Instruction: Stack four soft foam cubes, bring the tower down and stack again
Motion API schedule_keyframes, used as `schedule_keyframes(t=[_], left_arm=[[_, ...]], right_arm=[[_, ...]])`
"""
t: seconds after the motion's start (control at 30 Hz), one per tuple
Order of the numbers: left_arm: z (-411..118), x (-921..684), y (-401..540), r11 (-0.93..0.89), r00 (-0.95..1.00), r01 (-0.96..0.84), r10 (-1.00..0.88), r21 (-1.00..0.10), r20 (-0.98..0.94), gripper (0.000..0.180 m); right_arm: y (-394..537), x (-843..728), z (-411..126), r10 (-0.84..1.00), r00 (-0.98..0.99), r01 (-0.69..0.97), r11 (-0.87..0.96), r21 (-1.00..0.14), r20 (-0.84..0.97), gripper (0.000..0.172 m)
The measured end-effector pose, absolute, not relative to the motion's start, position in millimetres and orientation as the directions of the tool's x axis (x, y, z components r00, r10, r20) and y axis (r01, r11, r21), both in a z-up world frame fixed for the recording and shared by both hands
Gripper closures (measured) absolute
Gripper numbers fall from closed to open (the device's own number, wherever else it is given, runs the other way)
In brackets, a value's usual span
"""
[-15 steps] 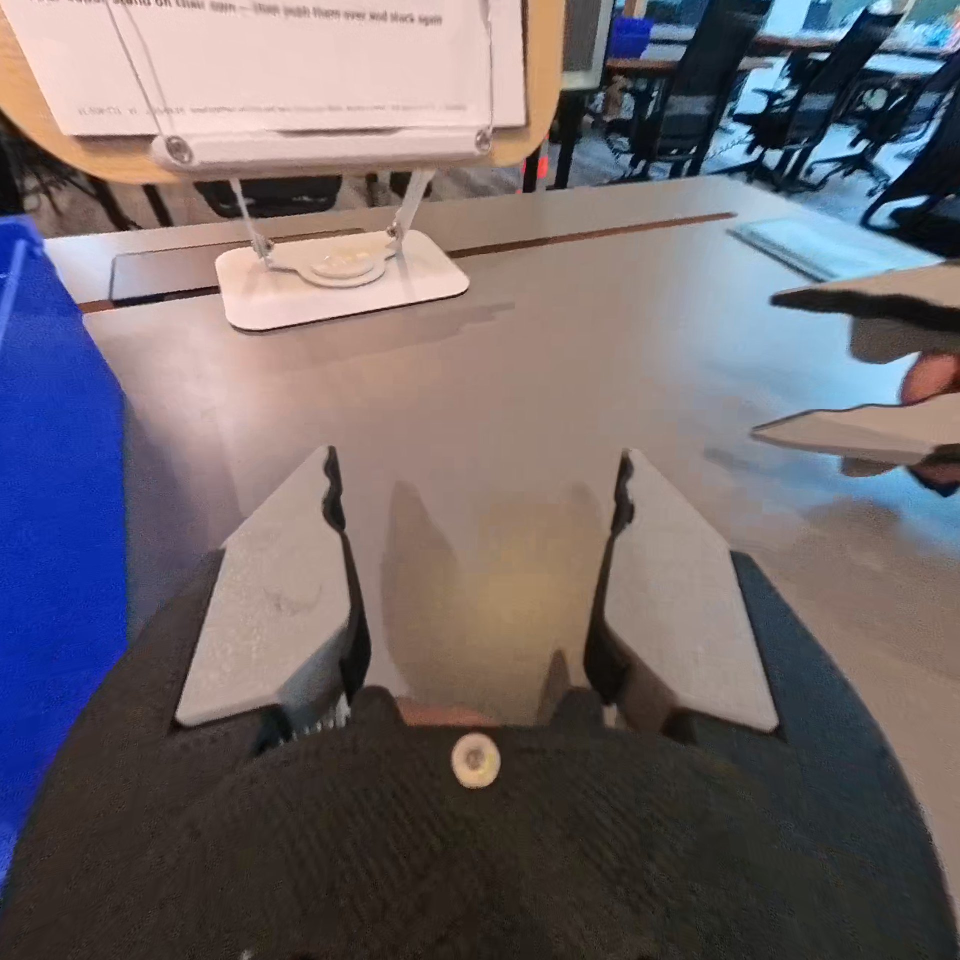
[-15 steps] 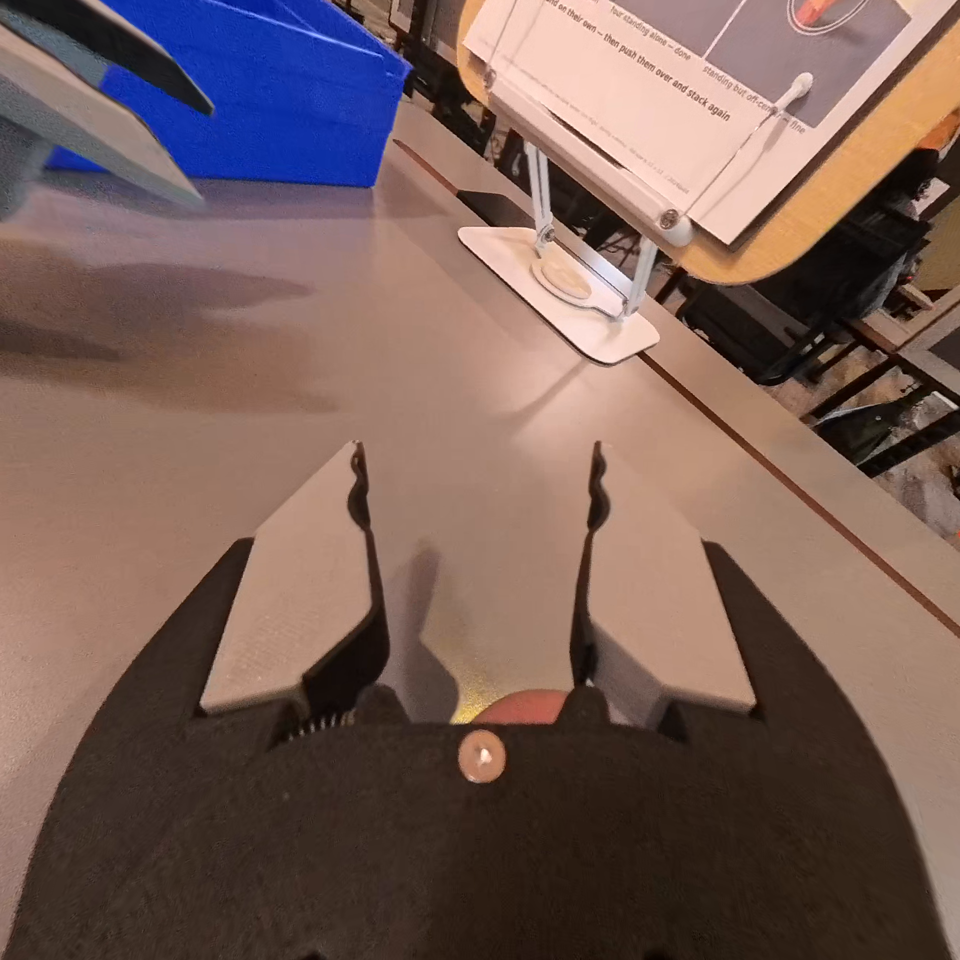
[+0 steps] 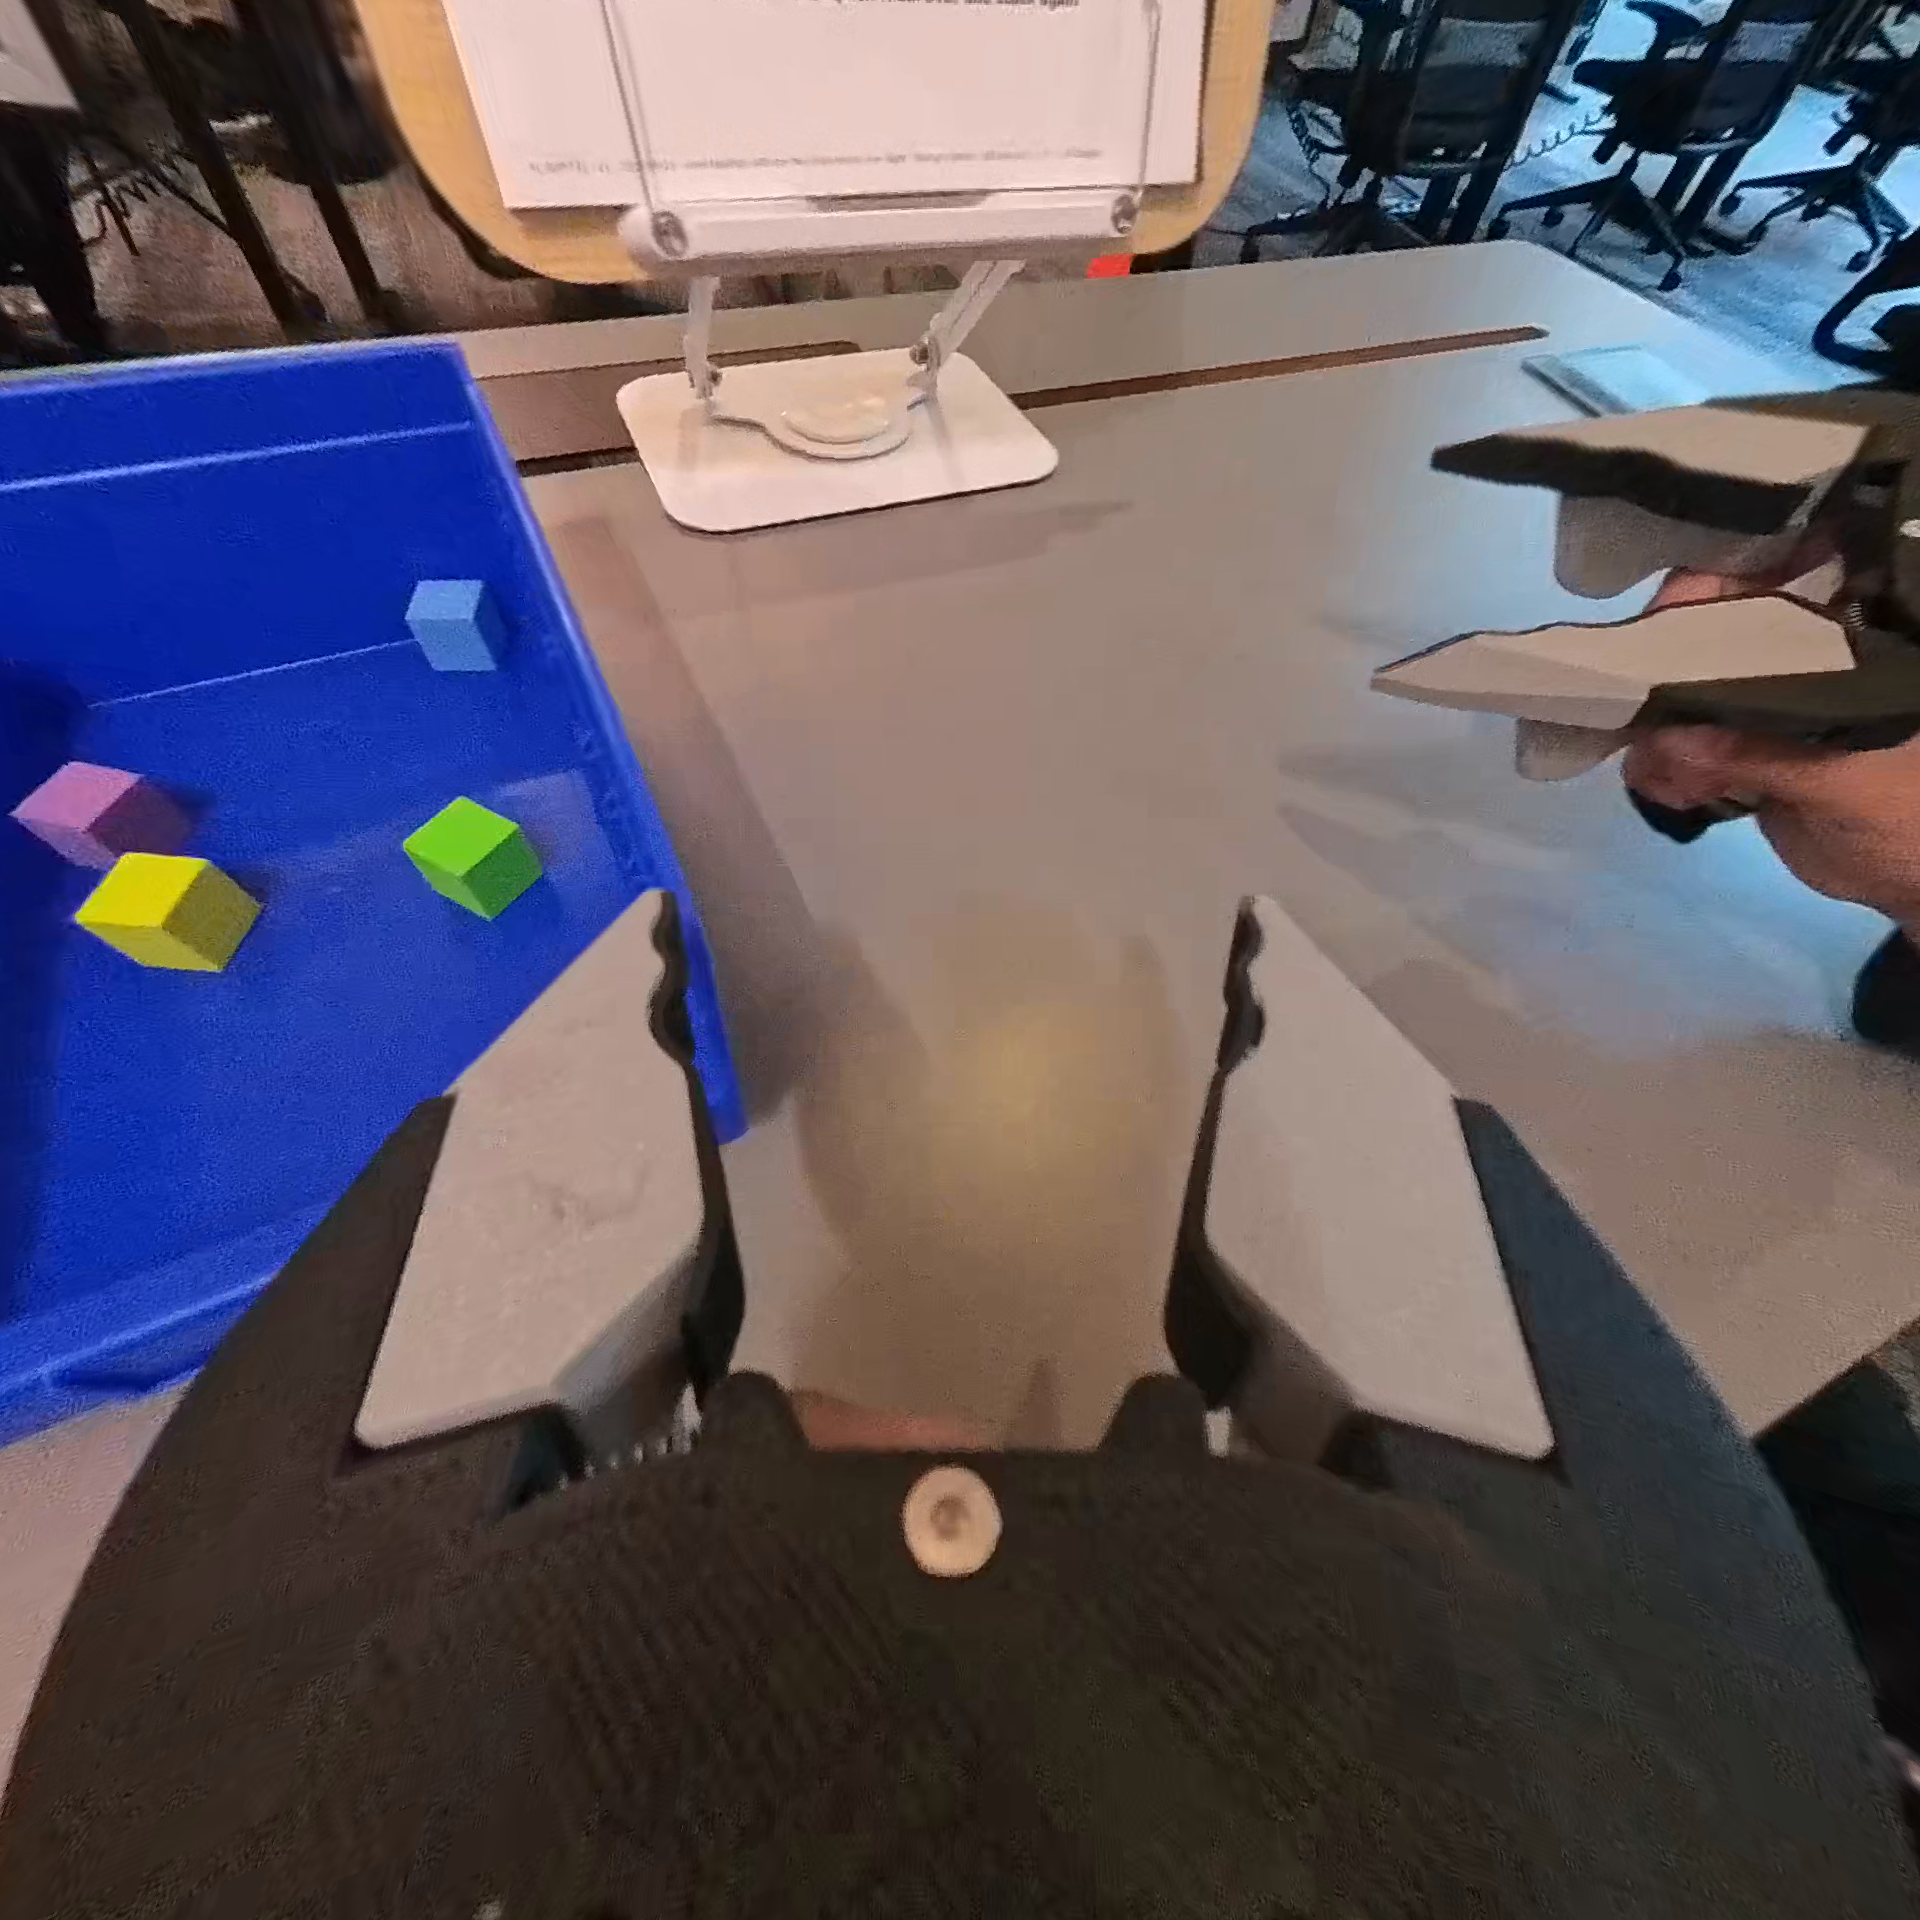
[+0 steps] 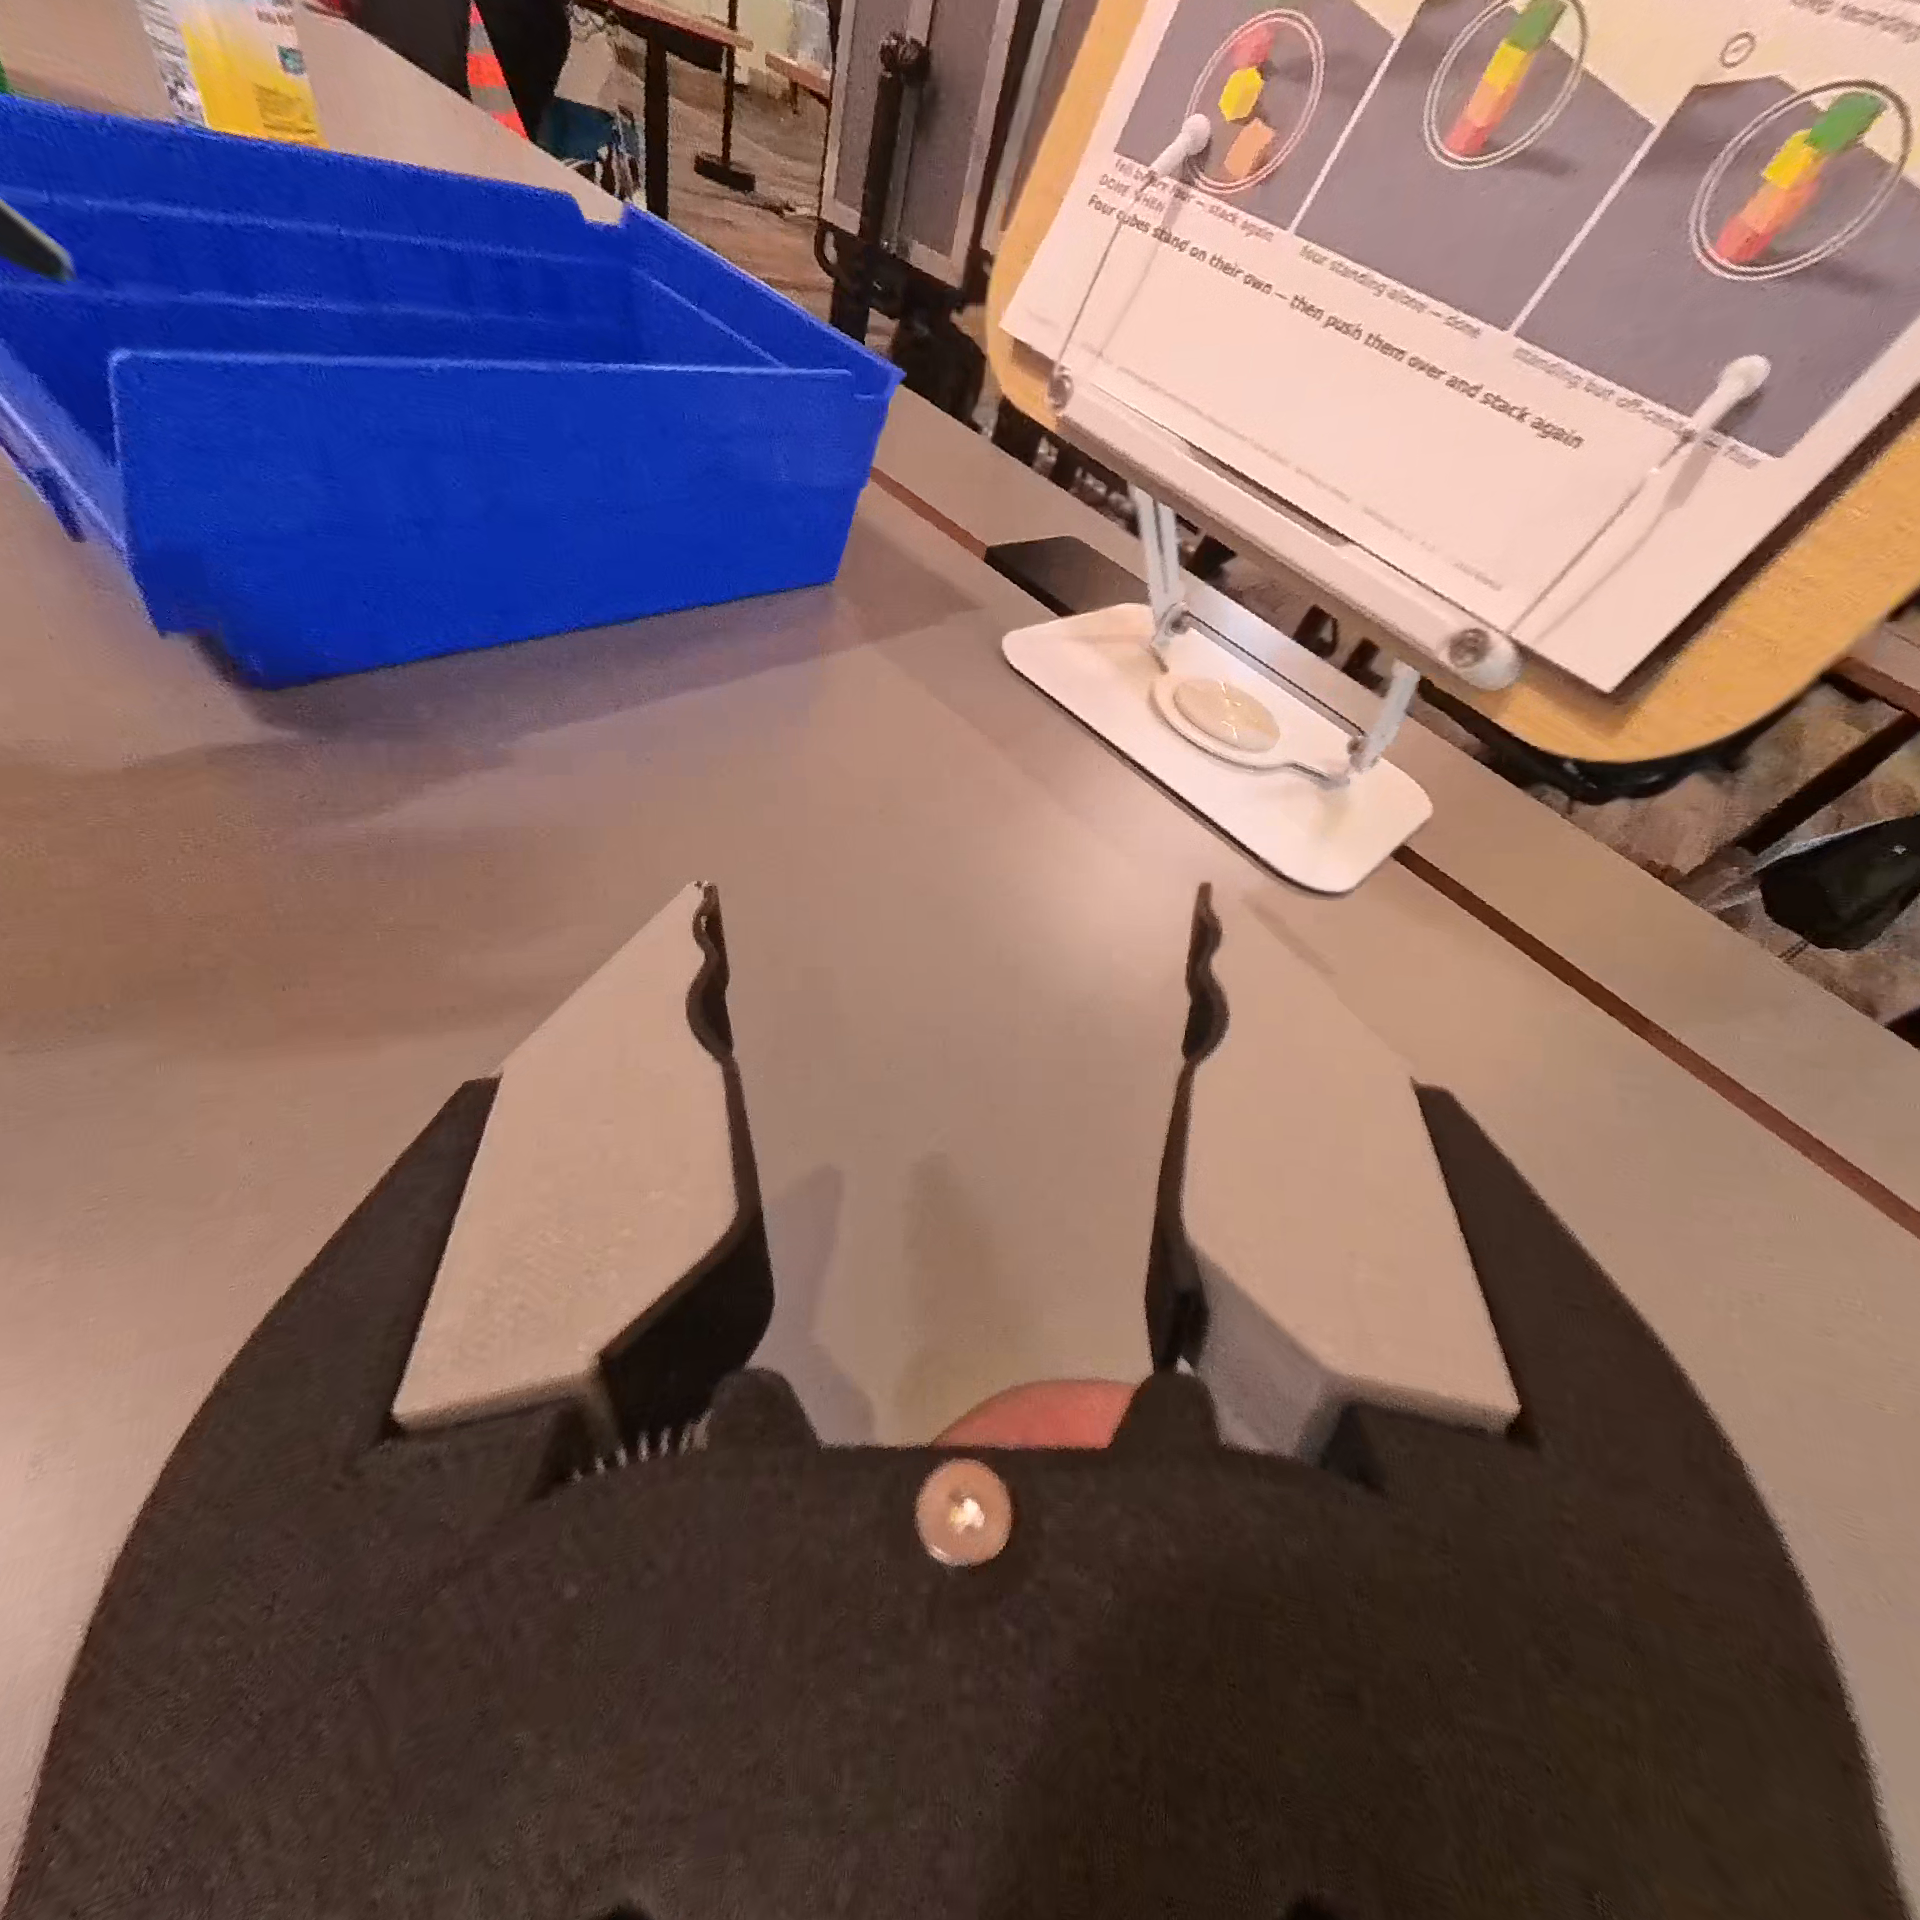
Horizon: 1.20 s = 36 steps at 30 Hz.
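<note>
Both grippers, left gripper (image 3: 951, 914) and right gripper (image 4: 951, 904), hover with fingers apart, gripping nothing, over the grey surface (image 3: 1039, 675). Four foam cubes (image 3: 473, 857) lie in the blue bin (image 3: 312, 1091) at ten o'clock.

The desk (image 3: 1039, 727) is smooth with a soft sheen; the blue bin (image 3: 260, 1091) is glossy plastic; each tool's fingers (image 4: 582, 1195) look matt and grainy.

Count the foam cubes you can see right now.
4, all in the blue bin: light blue cube farthest back, purple cube, yellow cube, green cube. More may be hidden.
</note>
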State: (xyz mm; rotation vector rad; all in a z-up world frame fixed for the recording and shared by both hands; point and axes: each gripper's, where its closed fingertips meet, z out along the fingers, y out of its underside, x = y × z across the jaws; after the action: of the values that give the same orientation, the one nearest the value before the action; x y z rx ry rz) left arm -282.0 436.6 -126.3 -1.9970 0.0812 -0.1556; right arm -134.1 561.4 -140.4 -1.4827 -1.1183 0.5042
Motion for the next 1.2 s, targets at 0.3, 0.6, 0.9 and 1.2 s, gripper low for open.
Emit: schedule_keyframes(t=[0.3, 0.6, 0.9, 1.2], left_arm=[[-118, -343, 419, -0.441, 1.0, 0.002, -0.024, -0.897, 0.014, 0.081], [-95, -449, 453, -0.54, 0.994, -0.022, 0.08, -0.841, -0.078, 0.092], [-166, -493, 510, -0.736, 0.994, -0.01, 0.066, -0.677, -0.087, 0.102], [-210, -520, 522, -0.882, 0.992, -0.057, 0.004, -0.467, -0.128, 0.105]], right_arm=[[548, -138, -166, 0.874, 0.4, 0.4, 0.104, -0.911, 0.276, 0.086], [541, -134, -164, 0.889, 0.39, 0.374, 0.085, -0.924, 0.24, 0.086], [532, -136, -163, 0.872, 0.369, 0.391, 0.168, -0.905, 0.321, 0.09], [535, -139, -177, 0.905, 0.354, 0.406, 0.079, -0.91, 0.236, 0.09]])
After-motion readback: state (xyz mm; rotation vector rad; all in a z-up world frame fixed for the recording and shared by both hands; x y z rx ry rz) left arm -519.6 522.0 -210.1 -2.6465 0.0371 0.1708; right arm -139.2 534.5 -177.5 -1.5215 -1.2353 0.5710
